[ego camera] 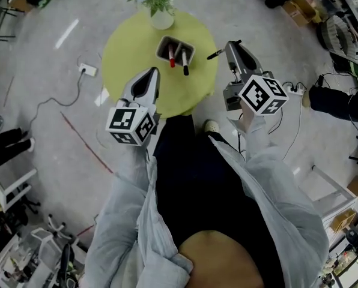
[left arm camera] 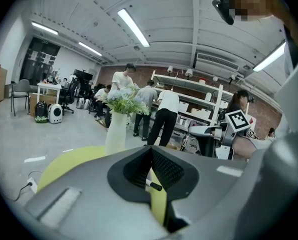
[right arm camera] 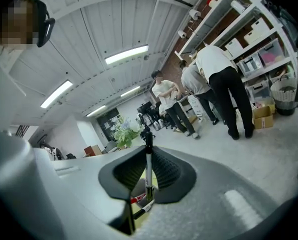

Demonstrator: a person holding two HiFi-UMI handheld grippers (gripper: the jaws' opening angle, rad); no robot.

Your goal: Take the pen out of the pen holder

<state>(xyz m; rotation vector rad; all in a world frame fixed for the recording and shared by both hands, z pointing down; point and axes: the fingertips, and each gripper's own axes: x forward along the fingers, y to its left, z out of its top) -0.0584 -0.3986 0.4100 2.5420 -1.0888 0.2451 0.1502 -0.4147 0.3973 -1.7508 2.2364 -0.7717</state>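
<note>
The table [ego camera: 122, 59] bears the holder [ego camera: 176, 50], with other pens [ego camera: 185, 63] in it. The left gripper [ego camera: 153, 74] hangs near the holder's left, jaws pressed together on nothing. The right gripper [ego camera: 229, 47], just right of the holder, clamps the pen [ego camera: 215, 55]. The pen is clear of the holder, its long axis pointing back at it.
</note>
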